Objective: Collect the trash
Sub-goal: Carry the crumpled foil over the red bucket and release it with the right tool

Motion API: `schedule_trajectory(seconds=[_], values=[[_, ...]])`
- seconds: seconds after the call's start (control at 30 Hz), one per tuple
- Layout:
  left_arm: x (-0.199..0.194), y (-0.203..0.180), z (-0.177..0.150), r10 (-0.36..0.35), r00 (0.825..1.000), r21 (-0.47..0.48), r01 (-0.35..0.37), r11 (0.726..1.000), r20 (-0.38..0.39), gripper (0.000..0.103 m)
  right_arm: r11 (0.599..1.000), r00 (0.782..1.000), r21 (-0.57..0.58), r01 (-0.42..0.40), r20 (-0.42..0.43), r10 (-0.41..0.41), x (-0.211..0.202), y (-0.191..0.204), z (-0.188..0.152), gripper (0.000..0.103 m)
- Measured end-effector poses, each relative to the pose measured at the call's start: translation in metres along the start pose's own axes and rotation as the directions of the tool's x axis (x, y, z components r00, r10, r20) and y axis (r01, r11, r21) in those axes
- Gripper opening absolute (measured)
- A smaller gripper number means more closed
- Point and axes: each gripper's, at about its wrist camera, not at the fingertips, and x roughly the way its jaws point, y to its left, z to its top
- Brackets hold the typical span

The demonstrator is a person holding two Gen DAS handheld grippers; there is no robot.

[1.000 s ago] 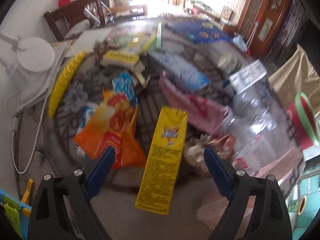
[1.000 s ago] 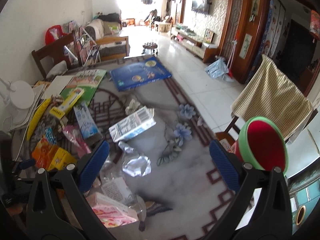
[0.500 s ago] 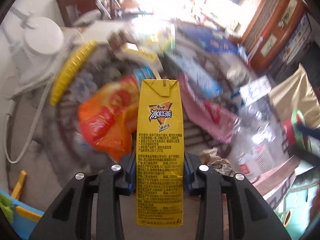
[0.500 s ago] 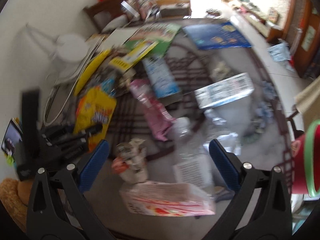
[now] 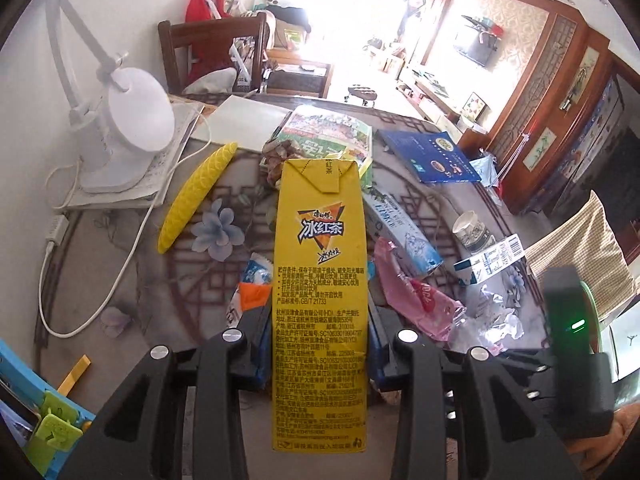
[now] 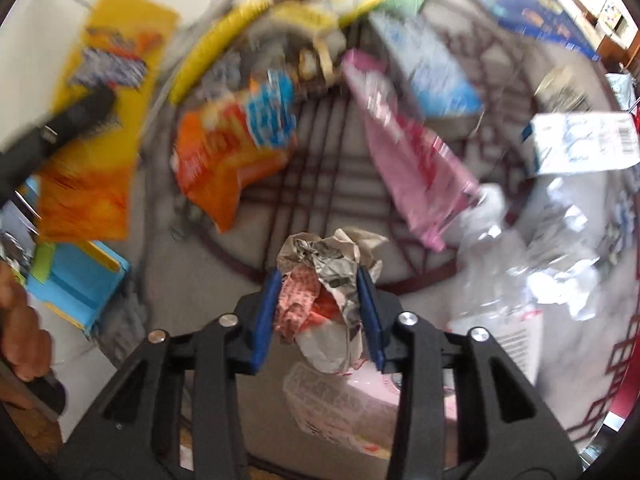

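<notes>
My left gripper (image 5: pixel 319 354) is shut on a tall yellow iced-tea carton (image 5: pixel 319 280) and holds it upright above the littered table. The carton also shows in the right wrist view (image 6: pixel 108 120) at the far left, blurred. My right gripper (image 6: pixel 318 312) is shut on a crumpled paper wad (image 6: pixel 328 276) with red print, just above the table. An orange snack bag (image 6: pixel 224 156), a pink wrapper (image 6: pixel 408 148) and a blue-and-white carton (image 6: pixel 432 64) lie beyond it.
A white desk lamp (image 5: pixel 128 120) stands at the left with its cable (image 5: pixel 52 280). A yellow corn-shaped object (image 5: pixel 196 188), a blue box (image 5: pixel 432 156), a paper cup (image 5: pixel 472 228) and magazines (image 5: pixel 328 132) lie farther back. A flattened plastic bottle (image 6: pixel 516 292) lies right. A chair (image 5: pixel 212 52) stands behind.
My left gripper closed on the yellow carton and lifted it upright. My right gripper swung left and down over the table and closed on the crumpled paper wad.
</notes>
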Motion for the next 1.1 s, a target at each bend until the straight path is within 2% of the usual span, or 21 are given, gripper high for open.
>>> schedule_trajectory(seconds=[0.1,0.23,0.43,0.73,0.9,1.03,1.1], values=[[-0.003,-0.012,0.003,-0.025,1.000,0.021,0.024,0.999,0.006,0.033,1.000,0.994,0.010,0.017,0.108,-0.018,-0.035,-0.006,0.004,0.036],[-0.001,-0.042,0.007,-0.074,0.997,0.071,0.073,0.995,0.006,0.033,0.995,0.968,0.083,0.057,0.241,-0.076,-0.085,-0.031,-0.002,0.036],[0.004,-0.108,0.004,-0.139,0.990,0.165,0.140,0.976,-0.018,0.033,0.954,0.922,0.281,0.104,0.332,-0.198,-0.143,-0.108,-0.041,0.036],[0.019,-0.237,-0.014,-0.227,0.971,0.247,0.238,0.939,-0.073,0.033,0.866,0.871,0.476,0.155,0.347,-0.347,-0.205,-0.239,-0.110,0.036],[0.032,-0.316,-0.031,-0.293,0.947,0.267,0.318,0.910,-0.130,0.033,0.804,0.848,0.562,0.195,0.315,-0.426,-0.233,-0.315,-0.147,0.036],[0.039,-0.381,-0.046,-0.334,0.927,0.311,0.371,0.875,-0.168,0.033,0.755,0.840,0.620,0.213,0.279,-0.466,-0.248,-0.370,-0.178,0.036],[0.046,-0.414,-0.052,-0.351,0.915,0.323,0.400,0.858,-0.199,0.033,0.739,0.838,0.637,0.220,0.265,-0.478,-0.252,-0.391,-0.188,0.041]])
